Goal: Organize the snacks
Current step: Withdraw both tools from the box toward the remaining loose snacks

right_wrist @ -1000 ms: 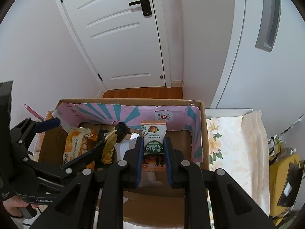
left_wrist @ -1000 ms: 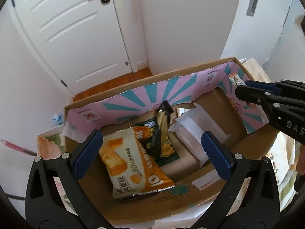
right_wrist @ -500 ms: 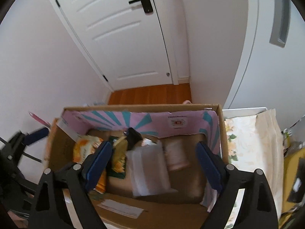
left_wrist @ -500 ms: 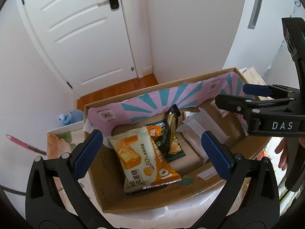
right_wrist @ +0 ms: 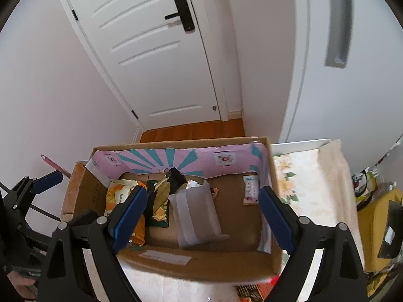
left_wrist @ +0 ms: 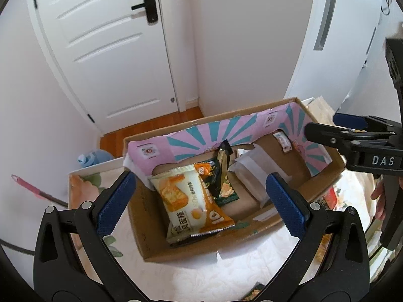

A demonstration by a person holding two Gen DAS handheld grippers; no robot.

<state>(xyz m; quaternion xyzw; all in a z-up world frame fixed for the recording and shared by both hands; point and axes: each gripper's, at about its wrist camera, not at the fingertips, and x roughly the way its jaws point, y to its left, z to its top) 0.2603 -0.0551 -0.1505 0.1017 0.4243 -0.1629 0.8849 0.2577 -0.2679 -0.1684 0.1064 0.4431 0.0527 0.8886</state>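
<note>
On the bed, snack box (right_wrist: 201,261) sits beneath spread fingers (right_wrist: 275,219).

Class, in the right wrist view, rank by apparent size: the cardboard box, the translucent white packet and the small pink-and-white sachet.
1. cardboard box
2. translucent white packet
3. small pink-and-white sachet, though it lies farther from the camera.

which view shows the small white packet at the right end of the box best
The right wrist view. There the small white packet lies unobstructed, its whole face visible, against the box wall's pink lining. The left wrist view shows it smaller and foreshortened at the far corner, beside the right gripper.
</note>
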